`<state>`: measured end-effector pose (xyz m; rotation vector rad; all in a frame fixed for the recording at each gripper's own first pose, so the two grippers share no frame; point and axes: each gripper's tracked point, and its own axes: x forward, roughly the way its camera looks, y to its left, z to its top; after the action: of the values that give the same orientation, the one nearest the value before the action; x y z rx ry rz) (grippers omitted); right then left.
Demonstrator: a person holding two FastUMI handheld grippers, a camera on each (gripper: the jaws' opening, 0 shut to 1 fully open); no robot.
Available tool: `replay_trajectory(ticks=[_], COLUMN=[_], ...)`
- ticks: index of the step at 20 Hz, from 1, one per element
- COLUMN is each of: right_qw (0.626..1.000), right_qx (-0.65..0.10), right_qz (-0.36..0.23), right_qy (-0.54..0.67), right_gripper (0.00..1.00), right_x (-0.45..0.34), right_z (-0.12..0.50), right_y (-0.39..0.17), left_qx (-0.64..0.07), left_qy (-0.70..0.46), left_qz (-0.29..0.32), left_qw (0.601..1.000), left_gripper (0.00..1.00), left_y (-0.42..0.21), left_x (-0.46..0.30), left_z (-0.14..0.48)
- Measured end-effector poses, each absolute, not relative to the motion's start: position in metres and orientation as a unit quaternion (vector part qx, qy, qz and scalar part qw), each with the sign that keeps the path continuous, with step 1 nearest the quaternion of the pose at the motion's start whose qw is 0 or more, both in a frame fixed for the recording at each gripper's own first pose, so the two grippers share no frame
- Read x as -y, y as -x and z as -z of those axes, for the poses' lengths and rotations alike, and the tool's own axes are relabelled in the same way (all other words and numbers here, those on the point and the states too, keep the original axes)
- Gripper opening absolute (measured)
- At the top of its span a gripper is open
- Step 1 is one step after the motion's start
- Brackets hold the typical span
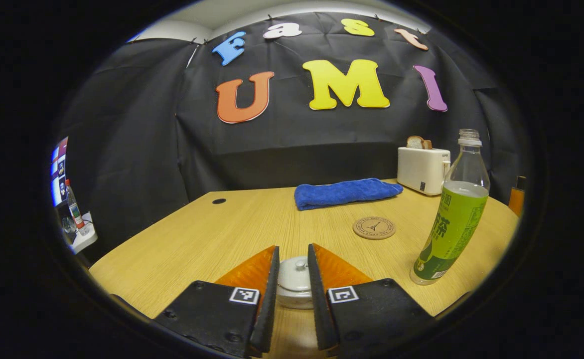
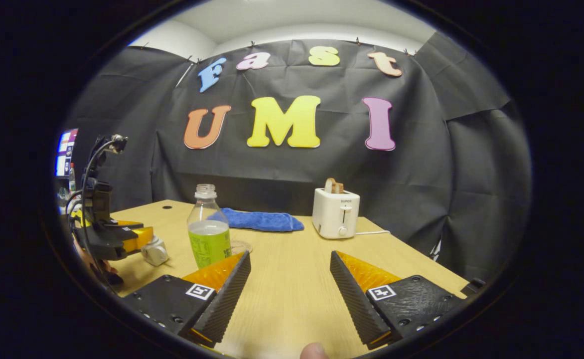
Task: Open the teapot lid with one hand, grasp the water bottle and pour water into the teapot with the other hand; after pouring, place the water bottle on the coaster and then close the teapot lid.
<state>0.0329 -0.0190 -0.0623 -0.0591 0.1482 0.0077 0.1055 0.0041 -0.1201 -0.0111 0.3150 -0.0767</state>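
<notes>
A small white teapot (image 1: 294,281) with its lid on sits on the wooden table just past my left gripper (image 1: 293,249). That gripper's fingers stand a narrow gap apart, and the lid knob (image 1: 300,265) shows in the gap touching neither finger. The right gripper view shows the left gripper (image 2: 140,238) low over the teapot (image 2: 155,252). An uncapped bottle (image 1: 450,224) with a green label stands upright to the right, near a round cork coaster (image 1: 374,228). My right gripper (image 2: 289,276) is wide open over bare table, with the bottle (image 2: 208,235) ahead to its left.
A folded blue towel (image 1: 344,193) lies at the back of the table (image 1: 212,239). Beside it stands a white toaster (image 1: 423,170) holding bread. A fingertip (image 2: 314,350) shows at the bottom edge. The table drops off on the left and right.
</notes>
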Motion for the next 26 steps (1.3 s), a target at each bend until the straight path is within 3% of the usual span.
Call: replay_trajectory(ticks=[2, 6, 11, 17, 26], right_qw=[0.997, 0.996, 0.996, 0.992, 0.987], right_qx=[-0.076, -0.076, -0.079, -0.082, -0.099], right_qz=[-0.007, -0.013, -0.034, -0.095, -0.125], right_qy=[0.030, 0.033, 0.034, 0.025, 0.022], right_gripper=[0.95, 0.96, 0.98, 0.94, 0.98], right_x=[0.017, 0.014, 0.002, -0.034, -0.086], right_z=[0.063, 0.064, 0.067, 0.071, 0.091], right_y=[-0.034, -0.037, -0.042, -0.036, -0.059], left_qx=[-0.158, -0.157, -0.149, -0.131, -0.105], left_qy=[0.000, 0.001, 0.024, 0.025, 0.017], left_qz=[0.037, 0.039, 0.042, 0.045, 0.035], left_qw=[0.987, 0.987, 0.988, 0.990, 0.994], left_gripper=[0.23, 0.07, 0.04, 0.04, 0.03], left_y=[-0.108, -0.109, -0.107, -0.097, -0.060], left_x=[-0.002, -0.001, -0.005, -0.014, -0.049], left_z=[0.121, 0.119, 0.108, 0.089, 0.068])
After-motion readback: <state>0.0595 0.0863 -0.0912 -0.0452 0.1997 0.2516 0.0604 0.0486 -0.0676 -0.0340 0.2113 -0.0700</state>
